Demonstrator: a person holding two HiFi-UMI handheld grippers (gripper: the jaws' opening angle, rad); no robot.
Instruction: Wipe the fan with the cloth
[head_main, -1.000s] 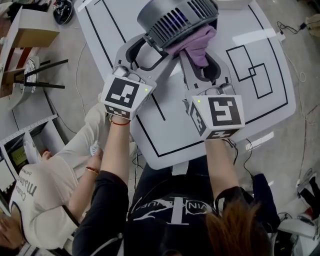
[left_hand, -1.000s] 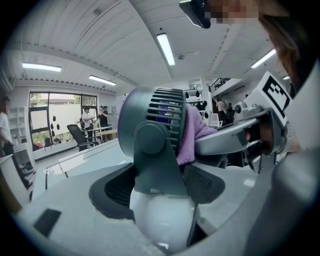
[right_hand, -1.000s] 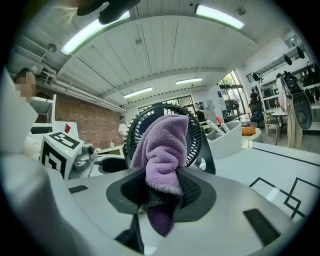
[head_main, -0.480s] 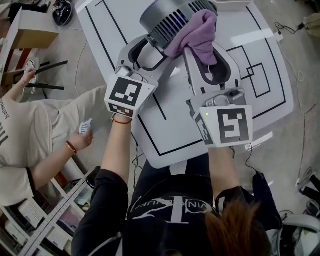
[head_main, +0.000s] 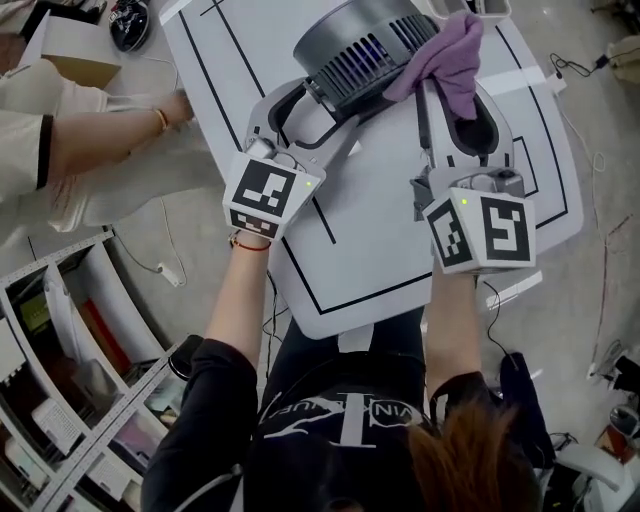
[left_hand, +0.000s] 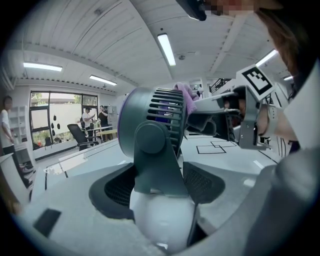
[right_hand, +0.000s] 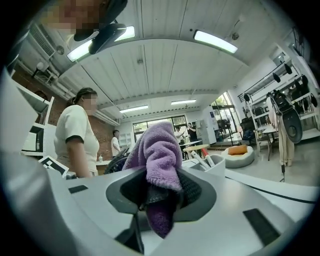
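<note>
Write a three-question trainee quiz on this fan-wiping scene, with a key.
1. True or false: the right gripper has its jaws closed on a purple cloth.
2. What sits between the left gripper's jaws? A) the fan's base B) a cup C) nothing
3. Fill in: the fan stands on a white ____ marked with black lines.

Key: 1 true; 2 A; 3 table.
</note>
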